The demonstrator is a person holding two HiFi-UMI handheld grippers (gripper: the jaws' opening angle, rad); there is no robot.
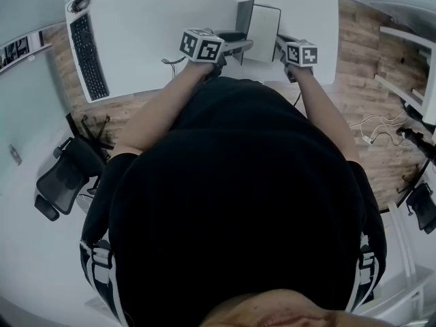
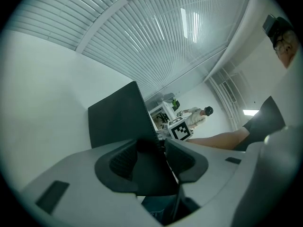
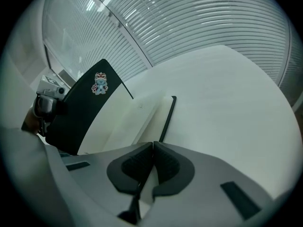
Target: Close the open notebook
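Black hardback notebook [image 1: 266,26], cover [image 2: 116,119] standing upright.
My left claw [image 2: 152,148] spread astride it: I push toward 3 o'clock; my right claw [image 3: 153,145] pressed together, kept off cream pages [image 3: 118,126].

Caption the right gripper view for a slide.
Right gripper, jaws shut, at the open notebook, whose black stickered cover is tilted up, on a white table.

Light cool, even, rather dim. One panel [image 2: 189,22] above my left gripper [image 2: 152,144] glares mildly; slats [image 3: 189,27] past my right gripper [image 3: 153,145] wash out pale. Strong fisheye bend, black corners in both gripper views. Nearest the lens, everything soft. Shadows on table [image 1: 170,19] faint.
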